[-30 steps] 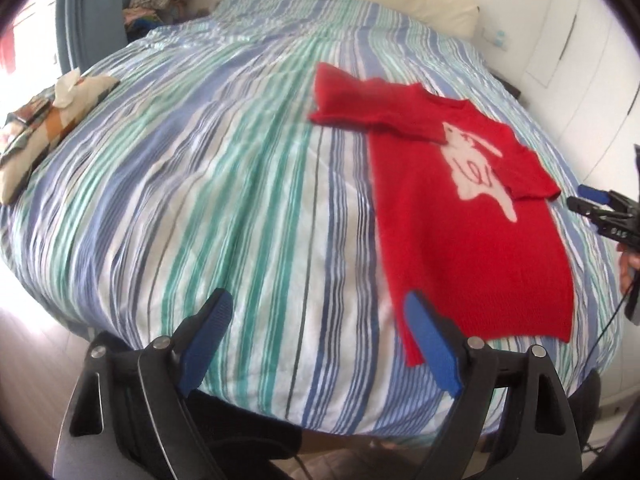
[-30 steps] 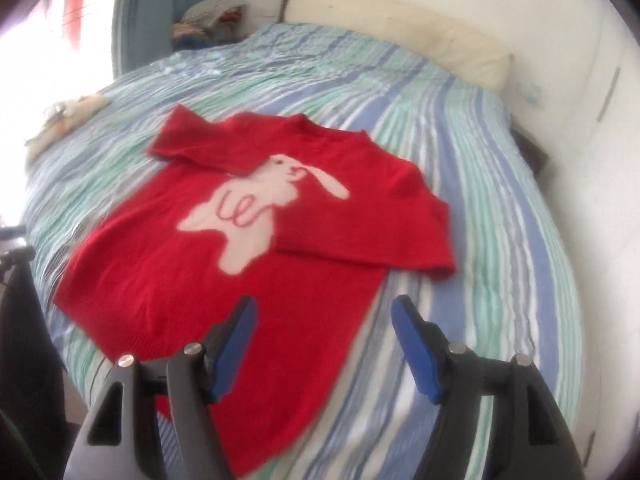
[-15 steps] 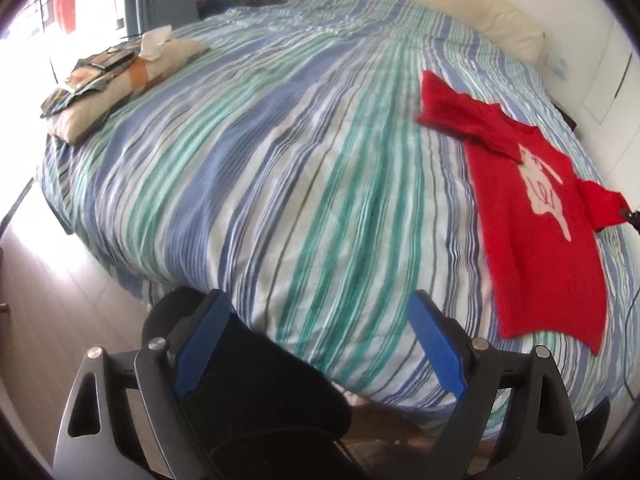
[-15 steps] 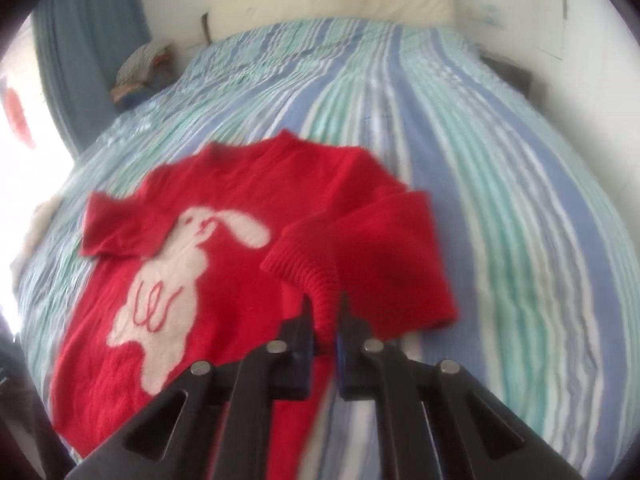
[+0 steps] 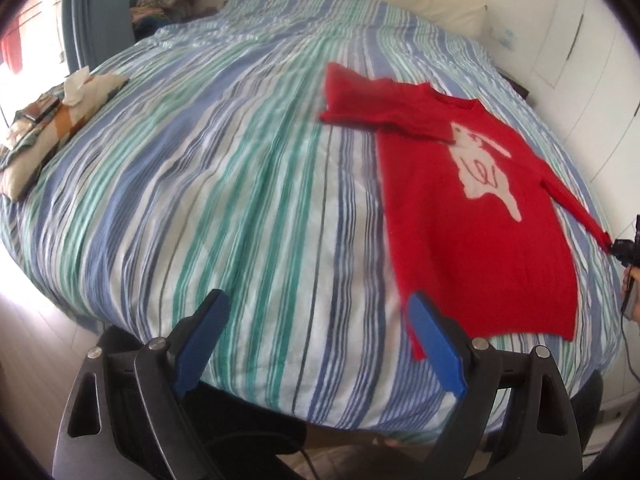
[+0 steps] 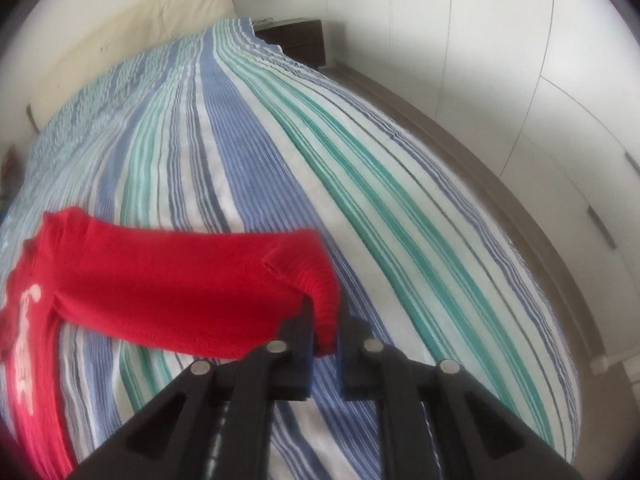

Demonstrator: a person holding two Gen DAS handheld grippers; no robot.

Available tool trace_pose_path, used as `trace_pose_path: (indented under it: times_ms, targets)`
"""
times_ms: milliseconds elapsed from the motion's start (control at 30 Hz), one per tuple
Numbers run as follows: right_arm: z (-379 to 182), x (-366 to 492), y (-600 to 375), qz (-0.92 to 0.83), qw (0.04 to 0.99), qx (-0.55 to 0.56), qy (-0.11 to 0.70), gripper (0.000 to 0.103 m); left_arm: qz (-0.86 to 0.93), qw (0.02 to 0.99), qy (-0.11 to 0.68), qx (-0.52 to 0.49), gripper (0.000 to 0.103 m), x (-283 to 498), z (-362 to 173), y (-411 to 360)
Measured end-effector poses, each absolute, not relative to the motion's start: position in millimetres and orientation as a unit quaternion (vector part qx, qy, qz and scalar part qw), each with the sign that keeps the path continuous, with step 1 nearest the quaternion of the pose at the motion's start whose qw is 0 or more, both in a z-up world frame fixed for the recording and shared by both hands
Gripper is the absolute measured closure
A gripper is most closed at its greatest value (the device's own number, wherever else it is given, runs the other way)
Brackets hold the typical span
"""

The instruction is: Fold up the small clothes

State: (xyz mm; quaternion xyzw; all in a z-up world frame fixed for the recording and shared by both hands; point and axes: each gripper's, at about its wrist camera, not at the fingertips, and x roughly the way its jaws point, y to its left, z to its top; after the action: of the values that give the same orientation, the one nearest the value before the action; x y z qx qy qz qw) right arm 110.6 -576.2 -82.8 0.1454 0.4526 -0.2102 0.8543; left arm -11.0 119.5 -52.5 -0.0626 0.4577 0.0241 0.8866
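A small red knitted sweater with a white rabbit design on its chest lies face up on a bed covered by a blue, green and white striped duvet. It sits toward the near right part of the bed, its hem close to the bed's edge.

The left tool hovers over the bed's near edge with its blue-padded jaws spread wide and nothing between them. One blue pad overlaps the sweater's lower corner in the view; whether it touches is unclear.

The right tool has its jaws pinched tight on the ribbed cuff of one sleeve. That sleeve is stretched out sideways from the sweater's body, lifted a little above the duvet. The other sleeve lies folded across the sweater's upper part.

A cream padded headboard stands at the far end of the bed, and a patterned cushion rests near the left edge.
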Motion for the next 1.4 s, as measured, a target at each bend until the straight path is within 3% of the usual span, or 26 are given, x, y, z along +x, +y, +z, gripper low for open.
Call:
trace_pose_path:
  times_ms: [233,367,433,500,567,767,1000,1167,1233,1333,1367,1400]
  targets:
    - [-112.9,91.4,-593.8,-0.203,0.856,0.197,0.433,0.096,0.077,0.877,0.474,0.001,0.011,-22.2,-67.2,134.9]
    - [-106.7,64.9,-611.7,-0.223,0.856,0.23,0.405,0.089,0.079,0.873,0.482,-0.008,0.011,-13.0,-65.8,146.7]
    - [-98.5,47.0,-616.5,-0.251,0.854,0.227,0.395,0.078,0.074,0.879,0.471,-0.005,0.011,-0.2,-55.7,147.1]
    - [-84.7,25.6,-613.2,-0.291,0.856,0.206,0.374,0.052,0.061,0.889,0.453,0.002,0.011,19.3,-39.6,141.3]
    - [-69.0,3.0,-599.8,-0.297,0.87,0.191,0.345,0.044,0.031,0.901,0.433,0.005,0.011,44.7,-17.9,130.7]
    - [-61.8,-26.1,-515.0,-0.18,0.906,0.178,0.339,0.038,-0.113,0.901,0.412,0.074,0.005,152.1,22.4,51.1]
    - [-90.6,-50.6,-424.2,-0.097,0.909,0.167,0.369,0.038,-0.186,0.83,0.469,0.237,0.01,249.9,-57.9,-60.8]
    - [-98.2,-61.0,-398.5,-0.076,0.909,0.156,0.378,0.038,-0.157,0.811,0.516,0.228,0.011,293.6,-105.9,-71.3]
    - [-102.0,-65.8,-393.2,-0.076,0.91,0.144,0.382,0.038,-0.145,0.812,0.525,0.212,0.02,303.3,-117.0,-66.4]
    - [-109.5,-72.5,-392.7,-0.08,0.907,0.14,0.388,0.038,-0.15,0.816,0.537,0.154,0.069,308.1,-122.0,-53.4]
    - [-111.6,-74.8,-394.1,-0.081,0.907,0.146,0.387,0.038,-0.142,0.823,0.532,0.14,0.097,307.7,-117.1,-48.3]
    - [-112.8,-77.0,-395.1,-0.083,0.907,0.15,0.385,0.038,-0.146,0.829,0.53,0.107,0.098,306.9,-107.6,-38.3]
